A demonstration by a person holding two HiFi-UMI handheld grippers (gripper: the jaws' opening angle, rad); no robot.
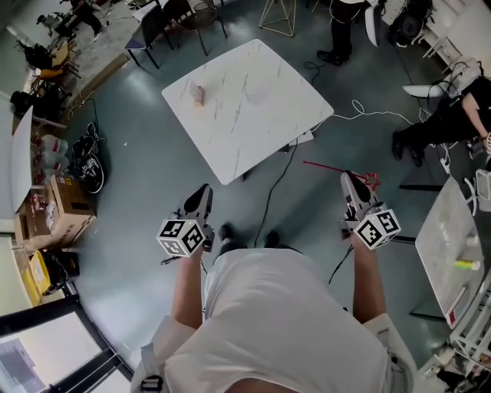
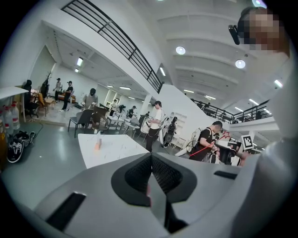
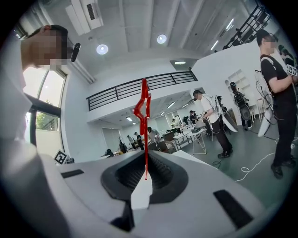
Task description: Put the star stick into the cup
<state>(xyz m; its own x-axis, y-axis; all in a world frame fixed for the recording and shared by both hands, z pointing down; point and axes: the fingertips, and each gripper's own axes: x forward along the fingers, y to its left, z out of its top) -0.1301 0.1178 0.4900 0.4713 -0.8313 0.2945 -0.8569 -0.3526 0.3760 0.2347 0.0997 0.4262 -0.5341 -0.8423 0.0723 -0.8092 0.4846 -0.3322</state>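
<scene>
My right gripper (image 1: 350,183) is shut on a thin red star stick (image 1: 330,168), which lies crosswise in the jaws with its star (image 1: 373,181) to the right. In the right gripper view the star stick (image 3: 145,121) rises straight out of the closed jaws of that gripper (image 3: 145,175). My left gripper (image 1: 201,193) is shut with nothing in it; its jaws meet (image 2: 151,160) in its own view. A small tan cup (image 1: 198,94) stands on the white marble table (image 1: 253,115), well ahead of both grippers. The left gripper view also shows the cup (image 2: 98,145).
A black cable (image 1: 272,192) runs over the grey floor between me and the table. A second white table (image 1: 449,246) stands at the right. Cardboard boxes (image 1: 65,207) and bags lie at the left. Chairs (image 1: 165,23) and people stand behind the table.
</scene>
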